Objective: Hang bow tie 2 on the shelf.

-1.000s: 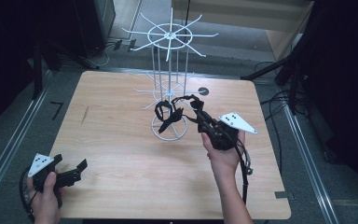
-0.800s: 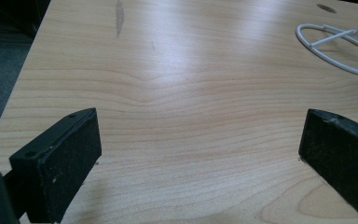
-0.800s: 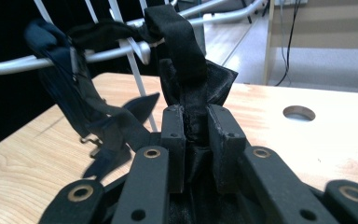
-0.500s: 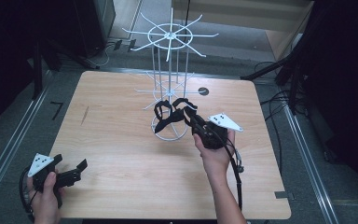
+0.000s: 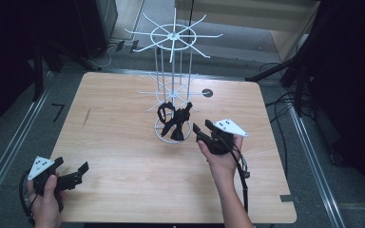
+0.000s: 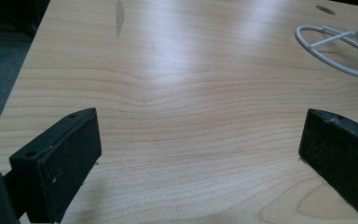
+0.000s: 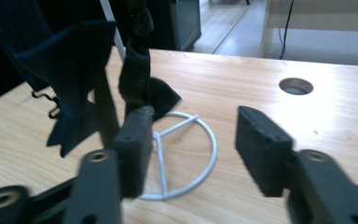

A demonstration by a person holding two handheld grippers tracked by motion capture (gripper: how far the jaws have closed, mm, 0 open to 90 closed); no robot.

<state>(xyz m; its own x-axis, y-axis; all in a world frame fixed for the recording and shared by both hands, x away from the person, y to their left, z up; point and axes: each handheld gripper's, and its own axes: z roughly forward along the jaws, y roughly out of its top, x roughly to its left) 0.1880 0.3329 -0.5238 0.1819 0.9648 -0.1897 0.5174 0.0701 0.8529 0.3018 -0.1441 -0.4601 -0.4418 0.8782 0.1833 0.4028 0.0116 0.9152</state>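
Wooden counter [image 5: 123, 142] with a white wire rack [image 5: 173, 85] and two hand-held tools.

Black fabric pieces [image 5: 175, 121] hang from the rack's lower arms, down to its ring base [image 7: 186, 158] near the counter's middle. The right tool [image 5: 204, 134] sits just beside that base, jaws spread apart with nothing between them. The left tool [image 5: 71, 175] rests at the counter's near left corner, well apart from the rack, jaws wide open and empty over bare wood.

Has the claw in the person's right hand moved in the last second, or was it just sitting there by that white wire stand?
Yes. The right claw has pulled back from the white wire stand toward the person, open and empty.
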